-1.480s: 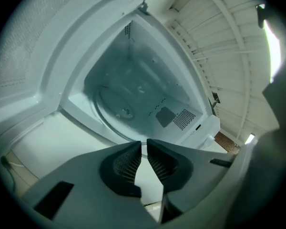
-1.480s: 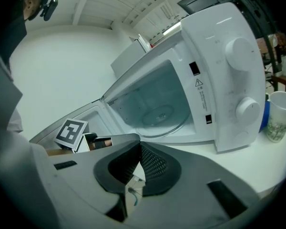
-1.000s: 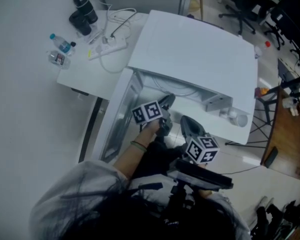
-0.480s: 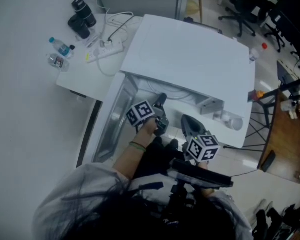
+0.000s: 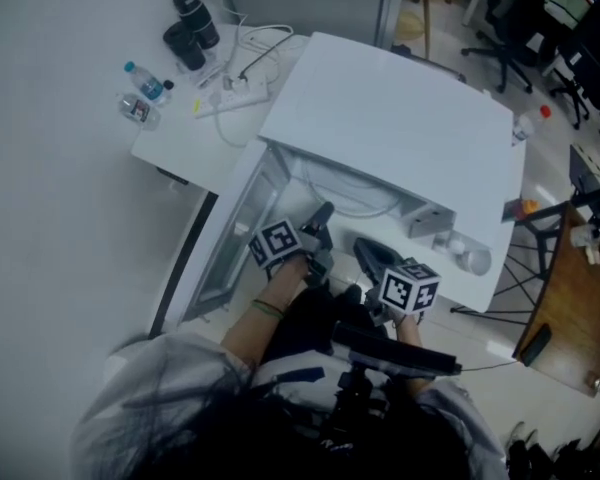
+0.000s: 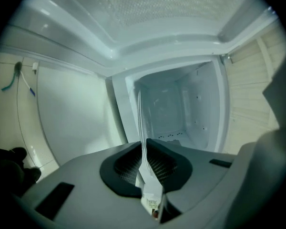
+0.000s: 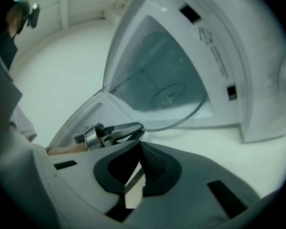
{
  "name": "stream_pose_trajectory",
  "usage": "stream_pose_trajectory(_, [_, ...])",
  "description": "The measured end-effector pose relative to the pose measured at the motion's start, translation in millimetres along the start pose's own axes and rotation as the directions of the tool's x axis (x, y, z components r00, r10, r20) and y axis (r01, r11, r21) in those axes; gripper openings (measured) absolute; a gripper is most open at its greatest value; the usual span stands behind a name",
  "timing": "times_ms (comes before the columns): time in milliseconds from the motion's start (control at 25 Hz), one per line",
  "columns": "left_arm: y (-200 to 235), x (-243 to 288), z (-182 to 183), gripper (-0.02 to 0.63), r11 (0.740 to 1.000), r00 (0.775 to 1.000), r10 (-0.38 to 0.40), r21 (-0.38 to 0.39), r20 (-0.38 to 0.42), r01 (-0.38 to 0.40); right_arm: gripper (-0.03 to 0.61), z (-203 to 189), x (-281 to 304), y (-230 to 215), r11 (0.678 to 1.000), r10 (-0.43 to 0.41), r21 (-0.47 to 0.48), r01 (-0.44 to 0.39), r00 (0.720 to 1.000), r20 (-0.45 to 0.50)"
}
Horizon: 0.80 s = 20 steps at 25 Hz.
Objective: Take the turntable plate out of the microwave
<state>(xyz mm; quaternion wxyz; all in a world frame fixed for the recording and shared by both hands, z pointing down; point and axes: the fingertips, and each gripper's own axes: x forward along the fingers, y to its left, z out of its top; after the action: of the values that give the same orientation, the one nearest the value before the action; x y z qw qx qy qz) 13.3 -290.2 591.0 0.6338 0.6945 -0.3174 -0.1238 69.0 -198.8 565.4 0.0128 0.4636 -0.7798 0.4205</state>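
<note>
Clear round glass turntable plate (image 7: 170, 95) is sitting at the mouth of the microwave (image 5: 400, 118). Its thin rim is running edge-on between the left gripper (image 6: 144, 146) pads. Those jaws have just been closing and are clamping the rim. Right gripper (image 7: 140, 149) is hovering near, jaws pressed together on nothing. Smooth white boxy microwave is standing on a white bench (image 5: 185, 153), door (image 5: 230, 243) hanging open.

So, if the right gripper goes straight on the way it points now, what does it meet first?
Most likely the rim of the glass turntable plate, which crosses just ahead of the right gripper and its shut jaws at the microwave mouth. Depth is hard to judge.
</note>
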Motion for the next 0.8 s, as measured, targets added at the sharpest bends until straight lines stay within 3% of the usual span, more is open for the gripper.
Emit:
stream_pose_trajectory(120, [-1,-10,-6,0.026,1.000,1.000,-0.001,-0.016,-0.006,0.001,0.029,-17,9,-3,0.982,0.100,0.164,-0.098,0.995,-0.009])
stream_pose_trajectory(240, [2,-16,-6,0.026,1.000,1.000,-0.001,-0.010,0.008,0.001,0.150,-25,12,-10,0.979,0.106,0.180,-0.101,0.994,-0.020])
stream_pose_trajectory(360, [1,-25,-10,0.026,1.000,1.000,0.005,-0.007,0.008,-0.005,0.175,-15,13,-13,0.972,0.114,0.203,-0.118,0.993,0.034])
stream_pose_trajectory(680, [-5,-44,-33,0.025,0.997,0.999,0.014,-0.075,-0.039,-0.017,0.179,8,18,-42,0.918,0.054,0.381,-0.114,0.985,0.164])
stream_pose_trajectory(800, [0,-47,-39,0.025,0.998,0.999,0.015,-0.067,-0.051,-0.018,0.071,8,19,-45,0.899,0.050,0.419,-0.127,0.980,0.190])
